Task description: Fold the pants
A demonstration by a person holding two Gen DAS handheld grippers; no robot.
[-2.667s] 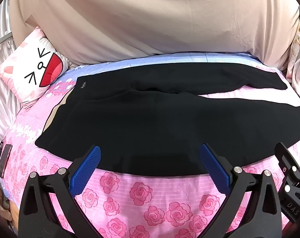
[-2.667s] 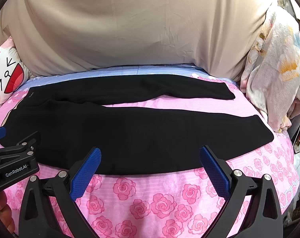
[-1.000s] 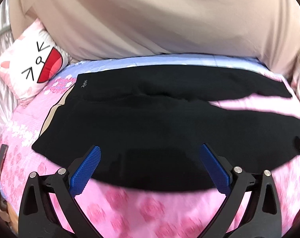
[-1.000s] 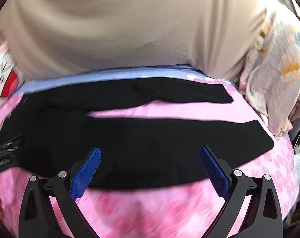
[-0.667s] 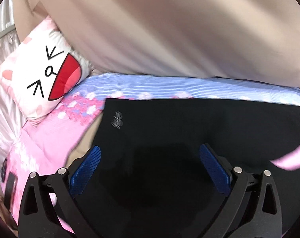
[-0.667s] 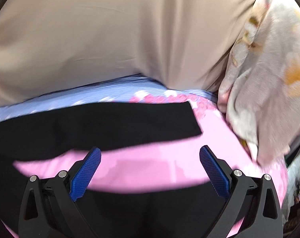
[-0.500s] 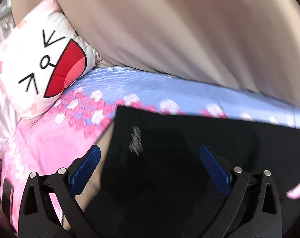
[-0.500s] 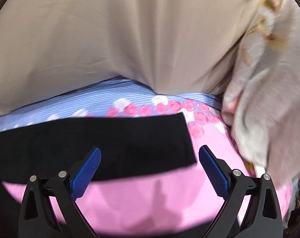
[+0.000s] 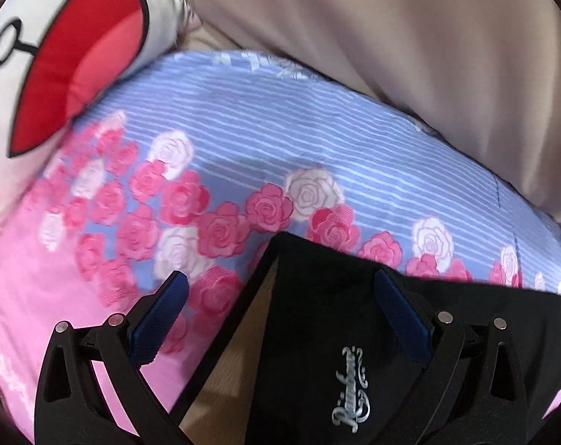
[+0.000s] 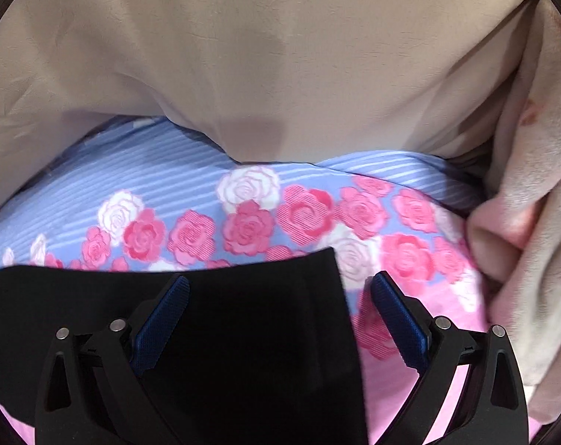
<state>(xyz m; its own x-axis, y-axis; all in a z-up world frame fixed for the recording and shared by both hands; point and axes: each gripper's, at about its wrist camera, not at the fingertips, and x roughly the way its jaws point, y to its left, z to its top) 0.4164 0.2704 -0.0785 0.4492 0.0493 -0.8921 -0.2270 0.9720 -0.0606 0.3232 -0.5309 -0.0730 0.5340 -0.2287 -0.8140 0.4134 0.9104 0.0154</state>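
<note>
Black pants (image 9: pixel 317 319) lie flat on a bed with a pink rose sheet (image 9: pixel 76 289). In the left wrist view my left gripper (image 9: pixel 278 289) is open and straddles the far corner of the waistband, which has a silver logo (image 9: pixel 351 389) and a tan lining (image 9: pixel 228 363). In the right wrist view my right gripper (image 10: pixel 278 289) is open and straddles the far cuff corner of the upper pant leg (image 10: pixel 243 315). Neither gripper holds the cloth.
A cat-face pillow (image 9: pixel 50 74) lies at the far left. A beige curtain (image 10: pixel 262 55) hangs behind the bed. A fuzzy pale blanket (image 10: pixel 532 241) is bunched at the right edge. The blue striped part of the sheet (image 9: pixel 280 118) runs along the far side.
Both grippers have moved forward from the near edge across the pants to the far side, the left to the waistband corner and the right to the cuff corner. Both stay open.
</note>
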